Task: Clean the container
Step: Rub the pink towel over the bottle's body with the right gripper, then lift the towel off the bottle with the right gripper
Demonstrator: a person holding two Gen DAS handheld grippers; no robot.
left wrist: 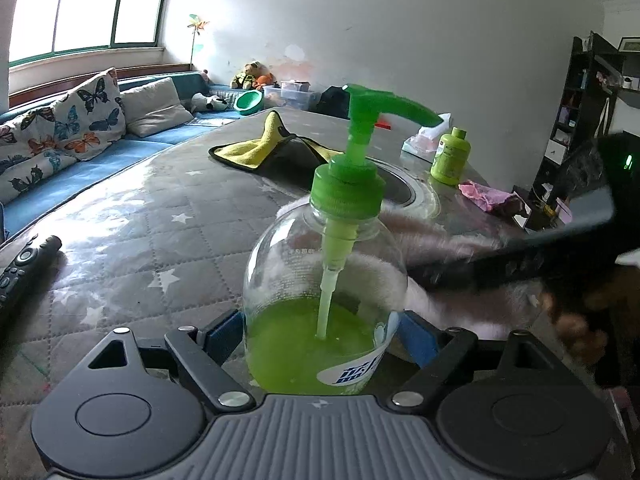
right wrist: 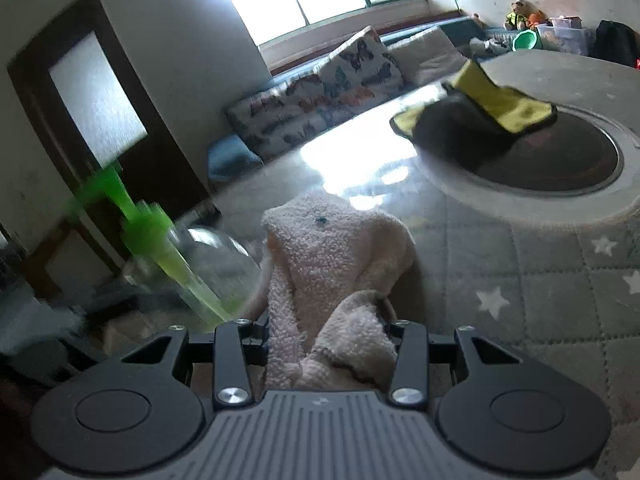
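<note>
Bottle: clear pump bottle (left wrist: 324,300), green pump head, green liquid filling the lower part; upright over the quilted table (left wrist: 160,220).
Left gripper (left wrist: 322,334): blue-padded fingers (left wrist: 224,336) pinch the bottle's lower body from both sides.
Right gripper (right wrist: 326,340): fingers clamp a pinkish fluffy cloth (right wrist: 328,264).
Cloth: touches the bottle's right side (left wrist: 436,280).
Behind: yellow cloth (left wrist: 260,148).

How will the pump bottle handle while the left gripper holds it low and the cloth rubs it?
Pump bottle: soap fills only the bottom, so probably light and bottom-weighted. Smooth rounded clear wall likely slippery in the left gripper. The tall pump head may lever it sideways under the pink cloth.
</note>
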